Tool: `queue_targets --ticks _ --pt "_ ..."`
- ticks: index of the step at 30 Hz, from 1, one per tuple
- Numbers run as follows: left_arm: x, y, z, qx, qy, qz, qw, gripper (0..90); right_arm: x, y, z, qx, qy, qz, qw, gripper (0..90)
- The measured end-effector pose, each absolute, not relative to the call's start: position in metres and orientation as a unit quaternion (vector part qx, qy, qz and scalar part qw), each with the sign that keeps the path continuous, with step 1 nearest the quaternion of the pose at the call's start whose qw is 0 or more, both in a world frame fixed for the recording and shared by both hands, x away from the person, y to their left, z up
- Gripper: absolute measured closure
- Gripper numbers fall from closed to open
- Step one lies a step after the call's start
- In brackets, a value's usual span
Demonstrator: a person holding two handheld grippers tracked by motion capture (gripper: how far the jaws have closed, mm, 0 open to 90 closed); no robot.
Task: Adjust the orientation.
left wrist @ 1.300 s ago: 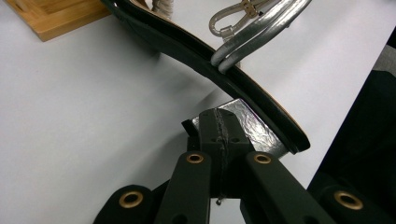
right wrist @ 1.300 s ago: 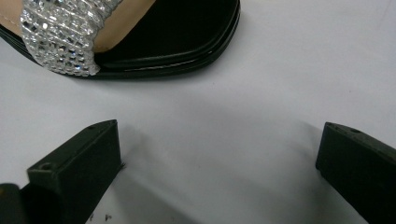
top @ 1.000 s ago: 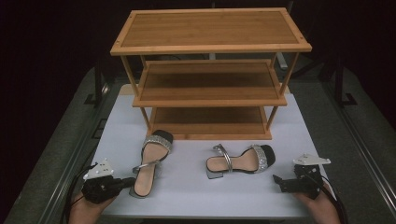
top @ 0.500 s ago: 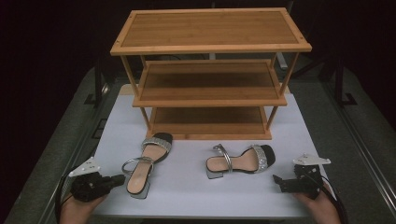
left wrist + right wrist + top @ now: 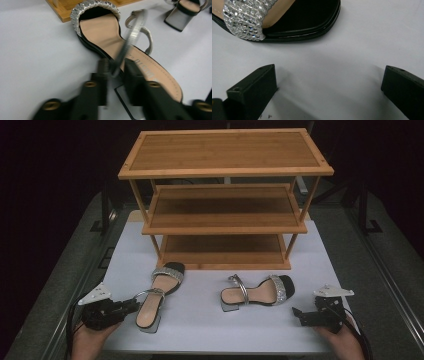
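L gripper [image 5: 115, 68] is now pinching the ankle strap [image 5: 130, 37] of the left sandal [image 5: 156, 293], dragged nearer since before; thin strap risks slipping out; R gripper [image 5: 328, 82] is sitting wide open, empty.

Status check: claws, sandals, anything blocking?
Left claw closed on left sandal's ankle strap. Right claw open, short of right sandal. Rack shelves bare, nothing blocking.

Left sandal [image 5: 152, 299] dragged slightly left.
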State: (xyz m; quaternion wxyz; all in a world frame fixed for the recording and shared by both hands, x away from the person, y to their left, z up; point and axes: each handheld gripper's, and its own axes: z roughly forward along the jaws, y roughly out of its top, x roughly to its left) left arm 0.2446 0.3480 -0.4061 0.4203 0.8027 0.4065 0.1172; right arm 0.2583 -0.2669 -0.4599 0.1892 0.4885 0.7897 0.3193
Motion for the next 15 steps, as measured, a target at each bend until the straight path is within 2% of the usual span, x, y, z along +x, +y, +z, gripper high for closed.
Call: queue_targets --ticks 8,15 --pt "0.239 0.358 -0.403 0.807 0.409 0.114 0.411 86.0 0.258 -0.267 -0.460 0.489 0.789 0.320 0.189 0.0" --pt "0.238 0.379 -0.404 0.792 0.431 0.122 0.414 86.0 0.258 -0.267 -0.460 0.488 0.790 0.319 0.190 0.0"
